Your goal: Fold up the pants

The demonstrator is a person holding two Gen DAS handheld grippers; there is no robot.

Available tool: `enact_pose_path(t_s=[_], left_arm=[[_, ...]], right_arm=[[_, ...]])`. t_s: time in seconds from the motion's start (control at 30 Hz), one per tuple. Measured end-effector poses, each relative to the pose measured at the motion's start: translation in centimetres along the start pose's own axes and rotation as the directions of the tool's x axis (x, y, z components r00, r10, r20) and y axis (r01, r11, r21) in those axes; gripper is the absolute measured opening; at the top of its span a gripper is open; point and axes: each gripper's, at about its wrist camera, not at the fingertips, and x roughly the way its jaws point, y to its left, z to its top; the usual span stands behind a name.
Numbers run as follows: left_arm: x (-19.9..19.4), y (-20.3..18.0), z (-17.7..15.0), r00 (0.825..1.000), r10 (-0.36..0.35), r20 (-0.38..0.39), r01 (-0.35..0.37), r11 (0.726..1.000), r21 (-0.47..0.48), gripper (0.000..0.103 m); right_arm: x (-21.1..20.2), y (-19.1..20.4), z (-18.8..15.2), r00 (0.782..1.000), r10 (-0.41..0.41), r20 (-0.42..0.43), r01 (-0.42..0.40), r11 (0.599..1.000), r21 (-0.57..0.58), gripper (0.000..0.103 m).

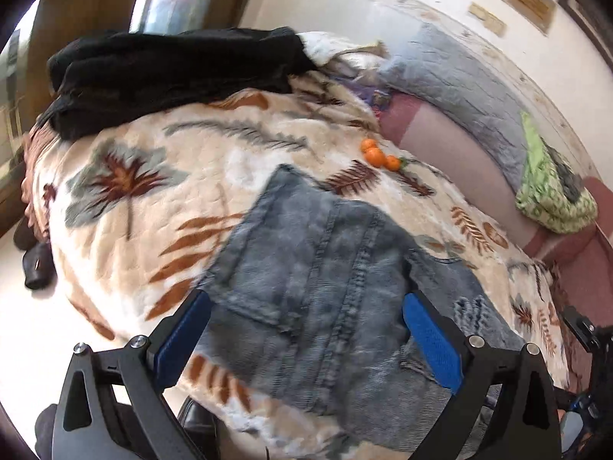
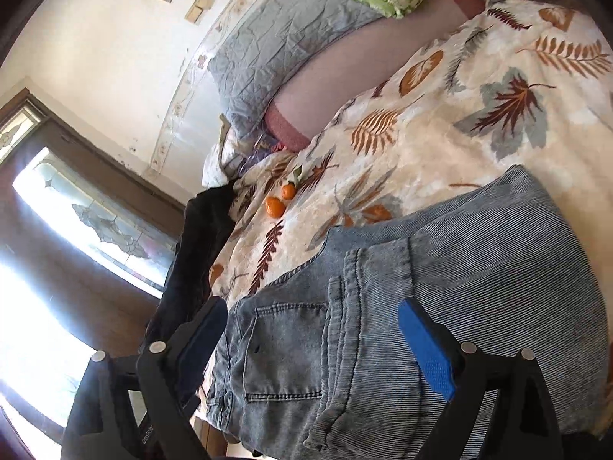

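Observation:
Grey-blue denim pants (image 1: pixel 318 268) lie folded on a leaf-patterned blanket (image 1: pixel 153 176) spread over a bed. My left gripper (image 1: pixel 306 306) hovers open just above their near part, blue pads wide apart and nothing between them. In the right wrist view the same pants (image 2: pixel 383 306) show a back pocket and waistband near the bed's edge. My right gripper (image 2: pixel 312 316) is also open, its fingers spread over the waistband without clamping cloth.
Small oranges (image 1: pixel 377 155) (image 2: pixel 277 201) lie on the blanket beyond the pants. A pile of black clothing (image 1: pixel 168 73) sits at the far left corner. A grey pillow (image 1: pixel 459 88) and green patterned cloth (image 1: pixel 548 188) rest along the wall. A black shoe (image 1: pixel 36 264) lies on the floor.

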Motion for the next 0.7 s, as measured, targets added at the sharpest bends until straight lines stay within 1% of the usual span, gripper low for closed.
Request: enact_pose_path(t_s=[0.03, 0.1, 0.17, 0.2, 0.27, 0.33, 0.4, 0.43, 0.47, 0.5, 0.53, 0.57, 0.63, 0.7], left_arm=[[0.0, 1.2, 0.0, 1.000, 0.006, -0.007, -0.007, 0.999, -0.039, 0.100], [0.2, 2.8, 0.0, 1.000, 0.004, -0.028, -0.007, 0.997, -0.082, 0.100], [0.7, 3.7, 0.0, 0.998, 0.024, -0.059, -0.030, 0.994, -0.101, 0.100], [0.8, 4.1, 0.0, 0.998, 0.012, -0.069, -0.019, 0.994, -0.111, 0.100], [0.9, 4.6, -0.2, 0.996, 0.000, -0.085, -0.010, 0.993, -0.115, 0.100], [1.2, 5.4, -0.3, 0.995, -0.008, -0.104, -0.007, 0.990, -0.138, 0.100], [1.5, 6.2, -0.3, 0.991, -0.040, -0.128, 0.019, 0.986, -0.163, 0.100], [1.4, 6.5, -0.1, 0.991, -0.068, -0.117, 0.047, 0.984, -0.172, 0.100], [1.2, 6.8, -0.1, 0.988, -0.112, -0.105, 0.090, 0.977, -0.193, 0.100], [1.1, 7.1, 0.0, 0.983, -0.155, -0.098, 0.131, 0.968, -0.214, 0.100], [1.1, 7.3, 0.1, 0.979, -0.179, -0.098, 0.153, 0.961, -0.229, 0.100], [1.2, 7.4, 0.2, 0.975, -0.197, -0.105, 0.168, 0.956, -0.239, 0.100], [1.6, 7.3, 0.2, 0.957, -0.263, -0.125, 0.224, 0.939, -0.262, 0.100], [1.6, 7.1, 0.3, 0.943, -0.308, -0.129, 0.264, 0.924, -0.275, 0.100]], right_arm=[[0.0, 0.3, -0.1, 1.000, -0.016, 0.004, 0.016, 1.000, -0.014, 0.094], [0.4, 1.2, -0.6, 0.998, -0.058, -0.001, 0.058, 0.996, -0.069, 0.094], [1.4, 2.4, -1.4, 0.994, -0.098, -0.042, 0.091, 0.985, -0.148, 0.094], [2.0, 3.1, -1.8, 0.990, -0.119, -0.069, 0.104, 0.976, -0.190, 0.094], [3.5, 4.1, -2.8, 0.972, -0.200, -0.127, 0.157, 0.946, -0.284, 0.094], [5.0, 4.8, -3.5, 0.945, -0.268, -0.186, 0.189, 0.915, -0.357, 0.094], [6.0, 5.5, -3.9, 0.922, -0.325, -0.211, 0.213, 0.880, -0.424, 0.094], [6.3, 6.0, -3.9, 0.915, -0.337, -0.222, 0.211, 0.868, -0.449, 0.094], [6.6, 6.4, -3.7, 0.916, -0.322, -0.240, 0.188, 0.872, -0.453, 0.094], [6.8, 6.7, -3.3, 0.923, -0.276, -0.269, 0.142, 0.892, -0.430, 0.094], [7.1, 6.9, -2.8, 0.927, -0.214, -0.307, 0.083, 0.918, -0.388, 0.094], [7.8, 7.0, -2.4, 0.925, -0.167, -0.340, 0.041, 0.937, -0.348, 0.094], [9.8, 6.9, -1.8, 0.911, -0.146, -0.386, 0.024, 0.953, -0.302, 0.094], [12.0, 6.0, -1.8, 0.886, -0.125, -0.447, 0.012, 0.969, -0.248, 0.094]])
